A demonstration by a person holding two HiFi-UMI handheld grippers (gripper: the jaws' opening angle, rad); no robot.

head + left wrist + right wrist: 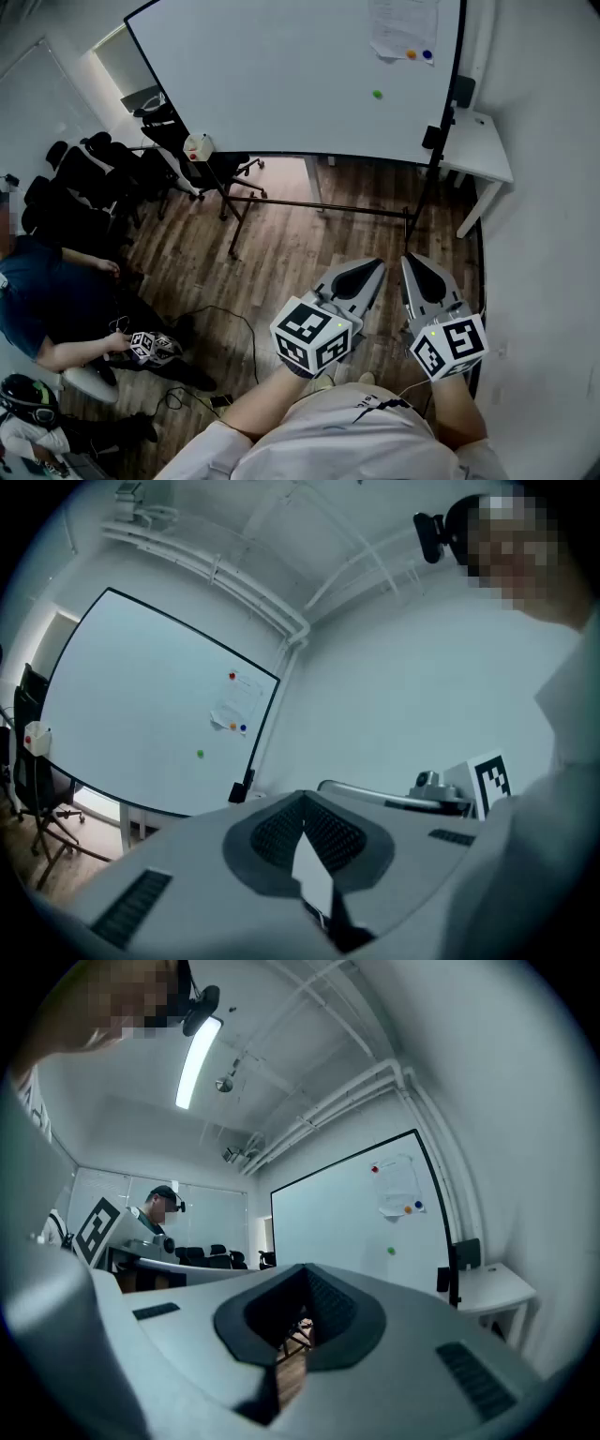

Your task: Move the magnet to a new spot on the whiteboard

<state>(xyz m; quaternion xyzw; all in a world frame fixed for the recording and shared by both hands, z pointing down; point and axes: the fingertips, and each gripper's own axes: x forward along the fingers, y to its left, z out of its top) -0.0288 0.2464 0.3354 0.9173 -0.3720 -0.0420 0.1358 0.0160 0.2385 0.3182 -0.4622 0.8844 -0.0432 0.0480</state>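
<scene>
A green magnet point(377, 94) sticks to the whiteboard point(281, 75) far ahead, below a sheet of paper point(403, 28) pinned by an orange magnet point(411, 54) and a blue magnet point(427, 54). My left gripper point(371, 268) and right gripper point(412, 263) hang low by my body, side by side over the wooden floor, both shut and holding nothing. The left gripper view shows the green magnet point(200, 754) small in the distance beyond the left gripper point(303, 801). It also appears in the right gripper view as a green magnet point(391, 1251) past the right gripper point(305, 1274).
The whiteboard stands on a black frame point(319, 202) with splayed legs. A white table point(487, 150) sits at its right against the wall. Black chairs point(84, 178) crowd the left. A seated person point(47, 300) and cables point(234, 328) occupy the floor at lower left.
</scene>
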